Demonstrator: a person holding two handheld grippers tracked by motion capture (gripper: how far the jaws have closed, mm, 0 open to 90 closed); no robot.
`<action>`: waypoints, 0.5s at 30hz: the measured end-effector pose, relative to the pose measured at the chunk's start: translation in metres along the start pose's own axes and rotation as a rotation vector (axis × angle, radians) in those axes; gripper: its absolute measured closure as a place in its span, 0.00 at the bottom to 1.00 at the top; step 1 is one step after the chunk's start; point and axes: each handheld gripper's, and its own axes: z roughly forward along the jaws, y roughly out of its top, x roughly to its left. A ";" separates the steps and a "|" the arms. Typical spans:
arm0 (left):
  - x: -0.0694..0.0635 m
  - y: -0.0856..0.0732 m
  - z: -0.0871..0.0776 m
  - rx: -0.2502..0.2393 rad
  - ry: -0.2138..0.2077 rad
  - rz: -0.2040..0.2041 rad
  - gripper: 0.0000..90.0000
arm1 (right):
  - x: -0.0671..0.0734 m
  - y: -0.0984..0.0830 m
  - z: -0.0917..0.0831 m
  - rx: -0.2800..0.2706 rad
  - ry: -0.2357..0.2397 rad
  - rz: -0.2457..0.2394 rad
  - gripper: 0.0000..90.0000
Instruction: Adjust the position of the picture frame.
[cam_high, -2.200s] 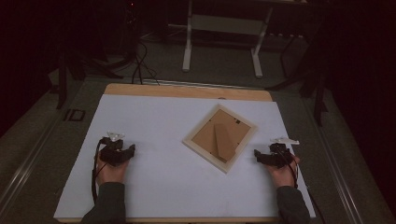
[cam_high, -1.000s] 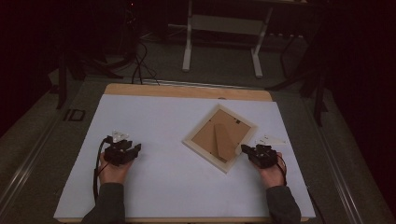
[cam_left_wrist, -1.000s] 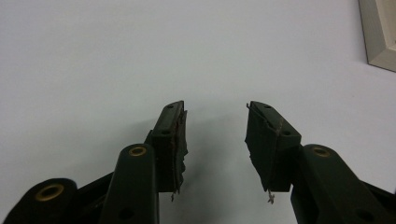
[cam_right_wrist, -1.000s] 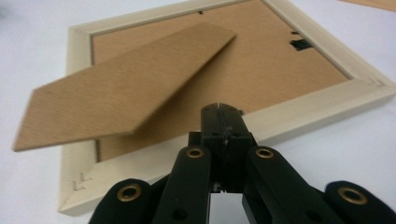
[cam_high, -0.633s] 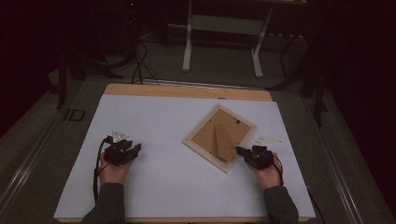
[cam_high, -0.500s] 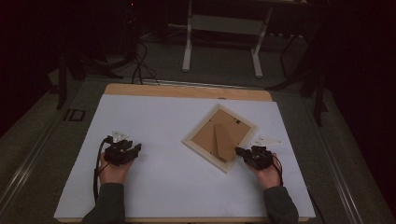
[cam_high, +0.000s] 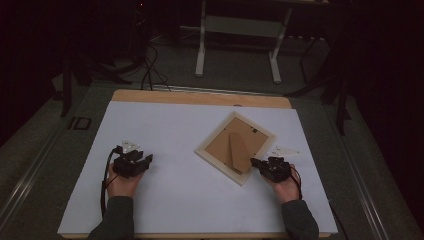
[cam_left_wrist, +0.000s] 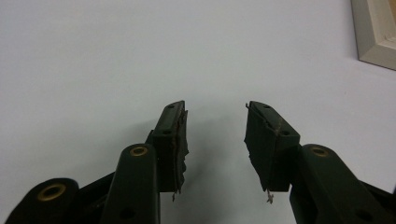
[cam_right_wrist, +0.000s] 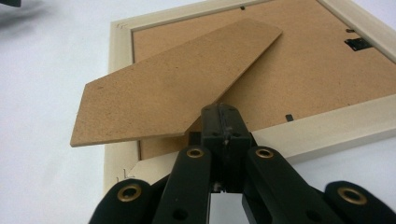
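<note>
A light wooden picture frame (cam_high: 216, 155) lies face down and turned diamond-wise on the white sheet, right of centre. Its brown stand flap (cam_right_wrist: 177, 84) is lifted off the backboard (cam_right_wrist: 303, 70). My right gripper (cam_high: 256, 163) is shut with nothing between its jaws. In the right gripper view its tips (cam_right_wrist: 224, 112) rest at the frame's near rim (cam_right_wrist: 327, 126), just under the flap's edge. My left gripper (cam_high: 147, 159) stands open over bare sheet at the left, its pads (cam_left_wrist: 176, 140) empty, with a corner of the frame (cam_left_wrist: 373, 32) far off.
The white sheet (cam_high: 170, 130) covers most of a wooden table (cam_high: 200, 97). Beyond the far edge stand the legs of a white table (cam_high: 202, 45), with cables (cam_high: 150, 70) on the floor. Open sheet lies between the two hands.
My right gripper has slid left across the sheet until its shut tips reached the frame's near edge. The left hand has stayed nearly where it was.
</note>
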 end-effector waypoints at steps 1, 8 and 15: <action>0.000 0.000 0.000 0.001 -0.001 0.001 0.65 | 0.001 0.000 0.000 0.000 0.000 -0.004 1.00; 0.000 0.000 0.000 -0.001 -0.003 0.002 0.65 | 0.008 0.002 0.005 0.009 0.013 -0.018 1.00; -0.001 0.000 0.000 0.000 0.003 0.010 0.65 | 0.014 0.004 0.009 0.013 0.030 -0.034 1.00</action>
